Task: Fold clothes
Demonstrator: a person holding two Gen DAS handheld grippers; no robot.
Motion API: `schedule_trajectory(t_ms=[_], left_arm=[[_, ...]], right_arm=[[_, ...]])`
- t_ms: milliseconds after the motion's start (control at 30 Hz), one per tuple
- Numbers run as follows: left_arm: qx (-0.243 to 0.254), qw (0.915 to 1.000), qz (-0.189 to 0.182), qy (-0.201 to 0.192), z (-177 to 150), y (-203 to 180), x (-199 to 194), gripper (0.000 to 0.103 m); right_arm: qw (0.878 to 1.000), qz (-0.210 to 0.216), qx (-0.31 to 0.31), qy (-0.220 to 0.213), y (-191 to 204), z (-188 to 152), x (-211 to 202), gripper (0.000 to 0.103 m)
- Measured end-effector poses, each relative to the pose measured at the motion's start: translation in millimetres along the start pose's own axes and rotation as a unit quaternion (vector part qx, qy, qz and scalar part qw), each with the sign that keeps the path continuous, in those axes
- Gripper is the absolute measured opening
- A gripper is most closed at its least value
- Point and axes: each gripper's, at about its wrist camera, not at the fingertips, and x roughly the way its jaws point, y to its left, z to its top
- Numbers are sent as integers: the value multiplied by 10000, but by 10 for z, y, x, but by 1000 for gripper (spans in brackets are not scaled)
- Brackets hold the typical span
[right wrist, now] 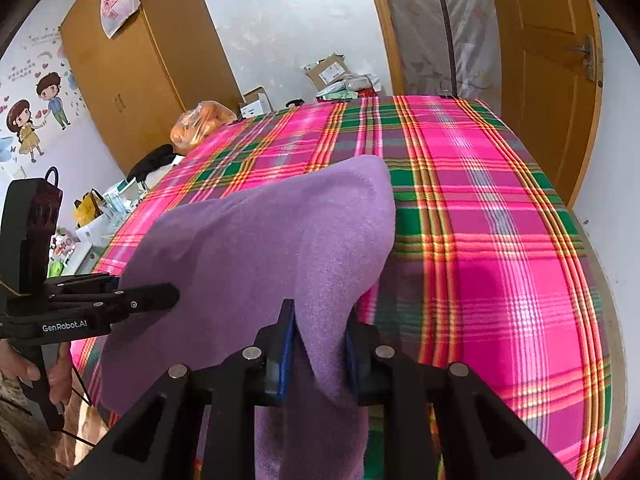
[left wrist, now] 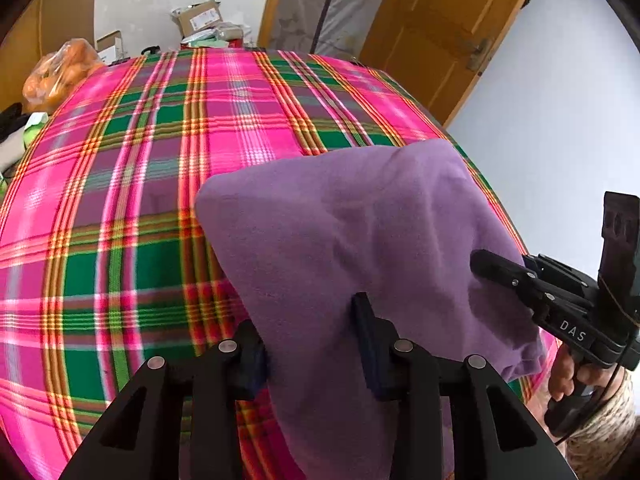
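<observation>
— At the near edge of the plaid blanket [left wrist: 132, 184], what's held?

— A purple garment [left wrist: 360, 232], raised above it. The left tool [left wrist: 312, 344] pinches one edge between its pads; the right tool [right wrist: 318, 344] clamps another fold.

— Anything in the way?

— The cloth drapes over both tools and hides the blanket just ahead.

— Farther off?

— A clear bag of oranges [right wrist: 202, 122] at the far left corner, then cardboard boxes [right wrist: 328, 70] by the wall, and a wooden door [right wrist: 548, 60].
</observation>
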Motion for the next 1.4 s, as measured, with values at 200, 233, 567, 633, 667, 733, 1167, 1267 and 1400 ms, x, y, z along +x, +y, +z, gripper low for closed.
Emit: schedule_trajectory(t_ms=[200, 233, 567, 633, 667, 733, 1167, 1267, 1400], left_arm=[[-95, 9998, 152, -70, 91, 197, -65, 38], [-129, 9998, 163, -70, 104, 245, -71, 38], [-330, 9987, 378, -49, 261, 687, -118, 38], [-387, 9984, 403, -64, 332, 800, -126, 38], [-425, 9982, 416, -76, 364, 859, -131, 38], [-480, 9977, 473, -115, 433, 961, -143, 38], [-658, 9948, 749, -201, 871, 1463, -109, 38], [-651, 9942, 826, -219, 949, 1543, -99, 38], [-641, 9936, 902, -238, 1077, 1637, -43, 38]], right_arm=[[9999, 130, -13, -1, 158, 150, 129, 22], [9999, 146, -21, 10, 191, 178, 166, 22], [9992, 381, -91, 125, 471, 472, 570, 22], [9989, 431, -87, 131, 500, 543, 645, 21], [9988, 471, -81, 129, 515, 579, 679, 21], [9985, 529, -106, 122, 559, 657, 751, 21], [9969, 770, -117, 126, 801, 1056, 1228, 20], [9968, 778, -105, 117, 825, 1152, 1333, 19], [9969, 773, -83, 74, 858, 1267, 1462, 19]])
